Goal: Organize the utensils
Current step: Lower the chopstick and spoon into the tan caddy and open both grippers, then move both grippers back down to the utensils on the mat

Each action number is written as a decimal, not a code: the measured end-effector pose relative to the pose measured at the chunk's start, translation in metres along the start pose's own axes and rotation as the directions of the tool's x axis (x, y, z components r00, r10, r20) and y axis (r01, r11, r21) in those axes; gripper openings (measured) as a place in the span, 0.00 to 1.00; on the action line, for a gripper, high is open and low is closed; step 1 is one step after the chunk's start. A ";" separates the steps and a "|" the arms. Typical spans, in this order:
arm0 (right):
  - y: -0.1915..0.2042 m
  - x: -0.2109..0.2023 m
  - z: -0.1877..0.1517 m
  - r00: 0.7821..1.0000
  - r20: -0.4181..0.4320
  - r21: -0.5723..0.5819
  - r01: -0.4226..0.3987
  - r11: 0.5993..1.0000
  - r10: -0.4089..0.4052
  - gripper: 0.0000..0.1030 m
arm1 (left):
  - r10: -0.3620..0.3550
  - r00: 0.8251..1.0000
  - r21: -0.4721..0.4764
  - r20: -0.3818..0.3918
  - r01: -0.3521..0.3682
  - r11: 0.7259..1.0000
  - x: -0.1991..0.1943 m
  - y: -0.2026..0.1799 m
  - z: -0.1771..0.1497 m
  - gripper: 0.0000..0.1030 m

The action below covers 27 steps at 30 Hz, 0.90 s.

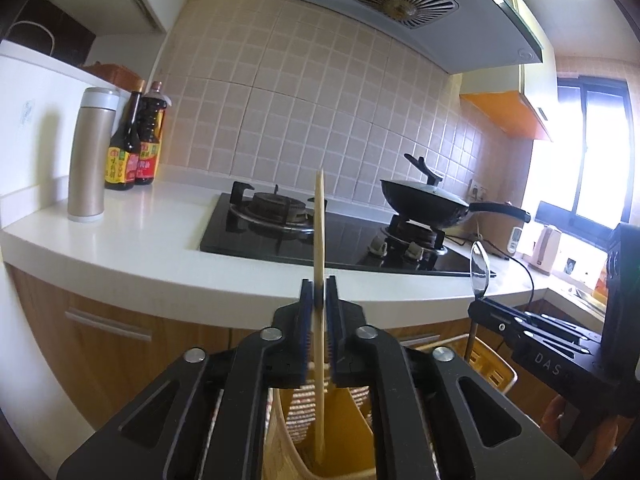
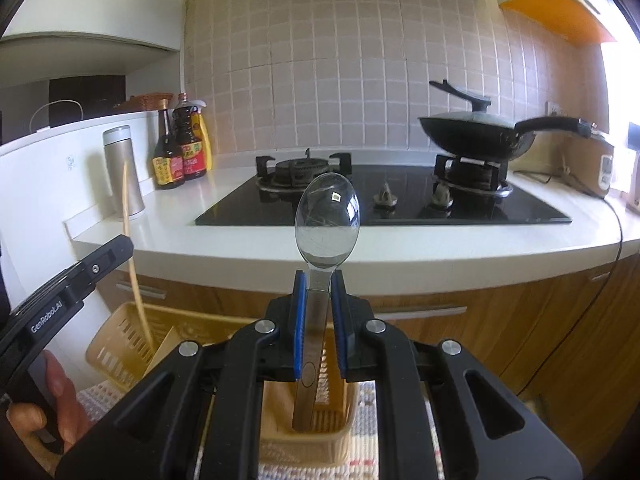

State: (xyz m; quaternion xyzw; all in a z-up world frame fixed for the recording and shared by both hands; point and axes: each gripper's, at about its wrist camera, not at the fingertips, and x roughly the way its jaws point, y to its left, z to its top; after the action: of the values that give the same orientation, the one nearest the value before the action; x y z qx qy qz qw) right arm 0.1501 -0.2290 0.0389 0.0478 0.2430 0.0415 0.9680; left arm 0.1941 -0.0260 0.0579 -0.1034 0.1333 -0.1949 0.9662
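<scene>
Left claw (image 1: pixel 319 280) pinching pale wooden chopstick (image 1: pixel 319 220), upright, lower end in yellow slotted plastic basket (image 2: pixel 120 340). Right claw (image 2: pixel 319 280) pinching shiny steel spoon (image 2: pixel 326 220), bowl up.

Two hand-held grippers, each clamped on one utensil

The left black two-finger gripper with blue pads (image 1: pixel 319 292) fills the lower centre of its own view, jaws nearly together and pressing on the pale wooden chopstick (image 1: pixel 319 240), which stands upright between them. In the right wrist view it shows again at the lower left edge, with the person's hand (image 2: pixel 60 396) wrapped round its handle. The right black two-finger gripper with blue pads (image 2: pixel 319 284) sits lower centre, jaws narrow, pads pinching the handle of the shiny metal spoon (image 2: pixel 327 222), bowl uppermost. Fingers on its handle show at lower right of the left wrist view.
</scene>
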 end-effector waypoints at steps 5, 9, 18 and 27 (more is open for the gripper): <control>-0.001 -0.016 -0.004 0.999 -0.012 0.017 -0.039 0.999 0.039 0.14 | -0.026 1.000 -0.029 -0.009 0.025 0.999 -0.016 0.003 0.003 0.27; -0.001 -0.033 -0.005 0.998 -0.017 0.031 -0.058 0.998 0.059 0.23 | -0.050 0.998 -0.027 -0.023 0.050 0.998 -0.036 0.001 0.008 0.32; -0.004 -0.090 0.004 0.998 -0.021 0.044 -0.066 0.997 0.067 0.23 | -0.110 0.993 0.003 -0.031 0.111 0.994 -0.092 -0.012 0.030 0.42; -0.006 -0.122 0.004 0.992 -0.126 0.023 0.001 1.000 0.001 0.23 | -0.123 0.978 0.046 -0.169 0.132 0.990 -0.134 -0.028 0.037 0.46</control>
State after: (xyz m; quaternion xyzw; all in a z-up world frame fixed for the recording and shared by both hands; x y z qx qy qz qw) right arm 0.0450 -0.2483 0.0984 0.0563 0.3041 0.0416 0.9501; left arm 0.0764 0.0079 0.1295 -0.0675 0.2006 -0.2681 0.9399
